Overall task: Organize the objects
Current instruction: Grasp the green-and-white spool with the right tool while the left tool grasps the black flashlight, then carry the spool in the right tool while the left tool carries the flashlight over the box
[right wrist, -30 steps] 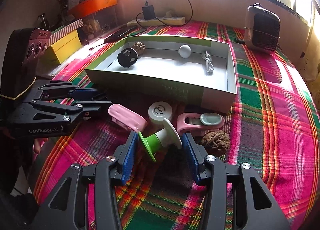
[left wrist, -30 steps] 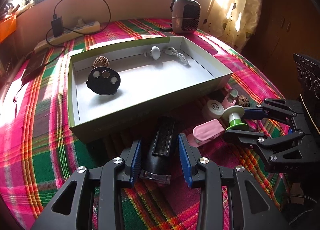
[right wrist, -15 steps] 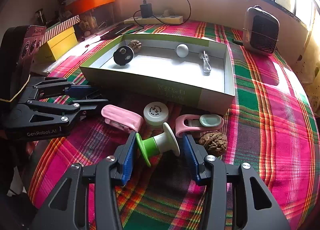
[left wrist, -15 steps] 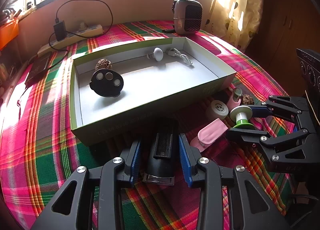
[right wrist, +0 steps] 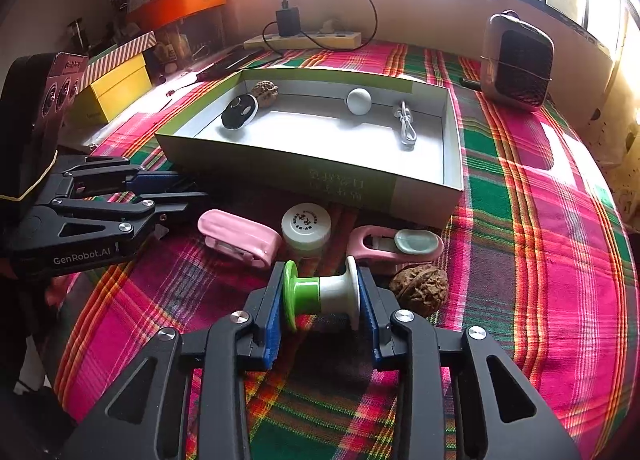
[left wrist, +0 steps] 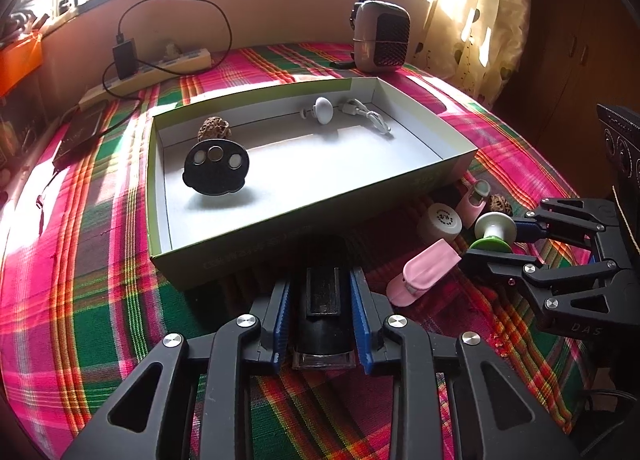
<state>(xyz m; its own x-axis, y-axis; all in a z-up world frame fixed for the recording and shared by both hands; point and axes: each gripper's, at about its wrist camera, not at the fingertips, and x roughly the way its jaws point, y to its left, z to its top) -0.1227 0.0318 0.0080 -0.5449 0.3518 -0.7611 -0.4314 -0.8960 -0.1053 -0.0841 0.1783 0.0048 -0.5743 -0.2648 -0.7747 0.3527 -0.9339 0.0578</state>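
Observation:
My left gripper (left wrist: 320, 280) is closing, its blue pads pressed on both sides of a black flashlight-like device (left wrist: 322, 324) that lies on the plaid cloth just before the open cardboard box (left wrist: 280, 219). My right gripper (right wrist: 322, 284) is closing as well, and its pads press on the two flanges of a green and white spool (right wrist: 320, 294). The box holds a black disc (left wrist: 216, 167), a walnut (left wrist: 215, 127), a white knob (left wrist: 323, 109) and a white cable (left wrist: 368, 117). In the right wrist view the left gripper (right wrist: 188, 189) reaches in from the left.
Loose beside the spool lie a pink clip (right wrist: 240, 238), a white jar (right wrist: 306, 225), a pink holder with a grey pad (right wrist: 400, 244) and a walnut (right wrist: 420, 290). A small heater (left wrist: 382, 37) and a power strip (left wrist: 148, 73) stand behind the box. A yellow box (right wrist: 120, 89) sits far left.
Both grippers' jaws have narrowed: the left onto the black device, the right onto the spool, which has turned square between the pads. Neither hand has shifted.

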